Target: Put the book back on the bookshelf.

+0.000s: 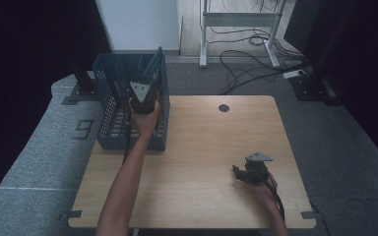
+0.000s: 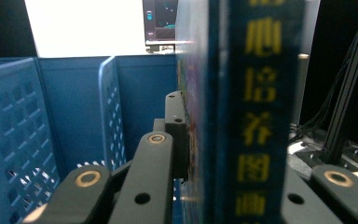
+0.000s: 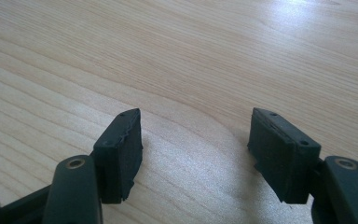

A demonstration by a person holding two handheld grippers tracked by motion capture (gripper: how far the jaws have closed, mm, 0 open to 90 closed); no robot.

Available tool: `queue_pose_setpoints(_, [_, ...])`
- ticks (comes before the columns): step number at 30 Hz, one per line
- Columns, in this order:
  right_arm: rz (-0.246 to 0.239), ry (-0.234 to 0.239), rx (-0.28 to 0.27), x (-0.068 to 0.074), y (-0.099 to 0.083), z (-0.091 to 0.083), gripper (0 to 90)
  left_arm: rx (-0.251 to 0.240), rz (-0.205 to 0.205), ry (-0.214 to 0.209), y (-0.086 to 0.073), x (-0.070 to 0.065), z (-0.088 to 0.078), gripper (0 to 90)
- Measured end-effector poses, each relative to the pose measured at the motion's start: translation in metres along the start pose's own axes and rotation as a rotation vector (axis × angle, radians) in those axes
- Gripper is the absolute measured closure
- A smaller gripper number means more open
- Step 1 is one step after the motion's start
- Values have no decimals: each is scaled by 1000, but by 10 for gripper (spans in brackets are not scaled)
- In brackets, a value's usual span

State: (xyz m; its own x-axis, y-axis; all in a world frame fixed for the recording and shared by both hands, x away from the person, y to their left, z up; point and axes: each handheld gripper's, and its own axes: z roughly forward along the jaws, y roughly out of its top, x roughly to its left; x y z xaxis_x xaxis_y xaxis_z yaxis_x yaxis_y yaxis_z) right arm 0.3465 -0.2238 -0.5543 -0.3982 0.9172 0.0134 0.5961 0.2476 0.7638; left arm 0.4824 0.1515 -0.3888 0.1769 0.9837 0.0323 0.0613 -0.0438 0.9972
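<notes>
Book [image 2: 249, 112], dark blue with yellow characters down its spine, stands upright inside the blue plastic basket [image 1: 109, 105] at the far left corner of the desk [image 1: 202, 147]. Largest of all is that desk, a pale wood top with a small round cable hole [image 1: 223, 107] near its far edge, standing on grey carpet. The basket comes next: its walls are perforated, and in the left gripper view an inner divider [image 2: 112, 112] of the same blue splits off a compartment to the left of the book. In the high view the book's top edge pokes up above the basket's right-hand wall.

A person's left forearm reaches up from the bottom of the high view to the basket, and the left gripper [image 1: 143, 96] sits over its right side. In the left gripper view its black fingers [image 2: 177, 126] are pinching the book, one pad flat against the cover on the left and the other arm rising on the spine's far side.

Smaller and well apart, the right gripper [image 3: 196, 144] rests low over bare desk near the right front corner. Its fingers [image 3: 121, 149] are spread with nothing but wood grain between them.
</notes>
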Motion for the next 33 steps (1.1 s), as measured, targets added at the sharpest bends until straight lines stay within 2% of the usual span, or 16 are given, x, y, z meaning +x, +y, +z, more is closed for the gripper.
queue_pose_setpoints(7, [0, 0, 0, 0, 0, 0, 339, -1, 4, -2, -11, -2, -3, 819])
queue_pose_setpoints(10, [-1, -1, -1, 0, 0, 0, 339, -10, 20, -5, -15, -4, -7, 813])
queue_pose_setpoints(14, [-1, -3, 1, 0, -1, -1, 339, 6, 34, -28, -22, -6, -10, 790])
queue_pose_setpoints(18, [-1, -3, 3, 0, -1, -1, 339, 13, 19, -46, -27, -8, -12, 745])
queue_pose_setpoints(24, [1, -2, 3, 1, -1, -1, 339, 27, 22, -64, -30, -9, -14, 662])
queue_pose_setpoints(29, [1, -2, 4, 0, -1, -1, 339, 32, 43, -73, -30, -11, -16, 582])
queue_pose_setpoints(33, [1, -2, 4, 1, -1, -1, 339, 29, 35, -80, -27, -8, -19, 525])
